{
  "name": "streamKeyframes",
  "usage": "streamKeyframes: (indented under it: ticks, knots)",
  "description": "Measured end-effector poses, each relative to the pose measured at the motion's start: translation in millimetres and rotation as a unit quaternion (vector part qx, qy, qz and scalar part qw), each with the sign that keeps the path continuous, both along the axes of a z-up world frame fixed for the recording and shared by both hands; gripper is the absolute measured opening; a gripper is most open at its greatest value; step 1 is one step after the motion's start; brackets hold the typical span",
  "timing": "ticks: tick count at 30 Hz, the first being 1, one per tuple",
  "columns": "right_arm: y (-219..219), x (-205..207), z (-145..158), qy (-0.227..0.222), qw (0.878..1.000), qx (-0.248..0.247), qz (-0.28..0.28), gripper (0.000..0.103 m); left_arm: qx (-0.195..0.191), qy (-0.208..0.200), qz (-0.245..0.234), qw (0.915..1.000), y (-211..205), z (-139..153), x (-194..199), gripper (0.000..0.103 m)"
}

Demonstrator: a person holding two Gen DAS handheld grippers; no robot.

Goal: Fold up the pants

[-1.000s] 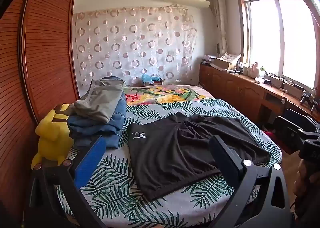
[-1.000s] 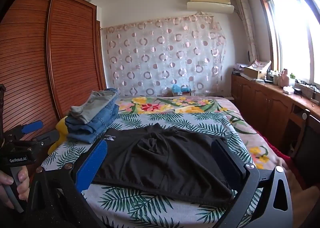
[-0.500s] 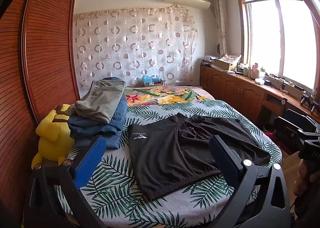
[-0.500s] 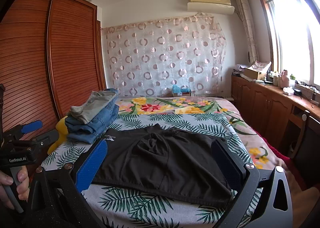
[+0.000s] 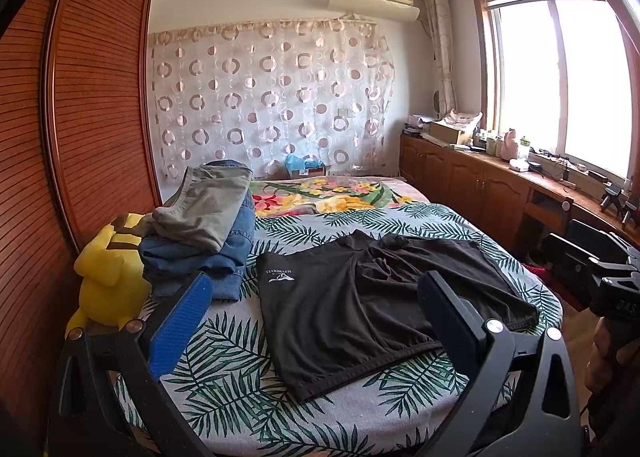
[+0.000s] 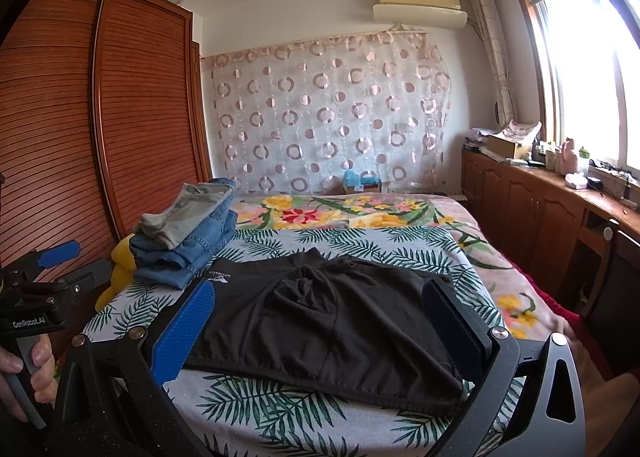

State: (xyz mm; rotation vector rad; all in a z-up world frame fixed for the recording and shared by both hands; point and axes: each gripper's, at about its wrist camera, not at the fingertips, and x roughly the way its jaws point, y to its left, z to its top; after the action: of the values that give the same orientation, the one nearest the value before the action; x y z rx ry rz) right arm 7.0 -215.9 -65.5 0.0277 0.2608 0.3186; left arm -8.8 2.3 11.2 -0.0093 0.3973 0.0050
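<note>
A pair of black shorts [image 5: 360, 305] [image 6: 320, 321] lies spread flat on the leaf-print bed [image 5: 224, 357] [image 6: 280, 413], with a small white logo near its left side. My left gripper [image 5: 316, 297] hangs open above the bed's near edge, short of the shorts, holding nothing. My right gripper [image 6: 320, 305] is also open and empty, in front of the shorts' near hem. In the right wrist view the left gripper [image 6: 44, 277] shows at the left edge, held by a hand. The right gripper's body [image 5: 600, 269] shows at the right edge of the left wrist view.
A stack of folded jeans and grey pants [image 5: 204, 225] [image 6: 188, 233] sits at the bed's left side, next to a yellow plush toy [image 5: 108, 277]. A slatted wooden wardrobe [image 5: 88, 117] stands on the left. Wooden cabinets [image 5: 480, 185] run under the window on the right.
</note>
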Motion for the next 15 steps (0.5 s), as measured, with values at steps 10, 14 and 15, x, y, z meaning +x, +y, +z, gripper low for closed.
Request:
streamKeyframes:
  ticks: [10, 14, 15]
  knots:
    - [-0.4, -2.3, 0.3, 0.0, 1.0, 0.0, -0.002, 0.103, 0.002, -0.003, 0.0, 1.0, -0.2, 0.9, -1.5, 0.103]
    - [-0.8, -2.3, 0.6, -0.001, 1.0, 0.0, -0.002, 0.103, 0.001, -0.003, 0.0, 1.0, 0.1, 3.0, -2.3, 0.103]
    - [-1.9, -2.2, 0.7, -0.001, 1.0, 0.0, -0.002, 0.103, 0.002, -0.004, 0.001, 1.0, -0.6, 2.4, -2.3, 0.103]
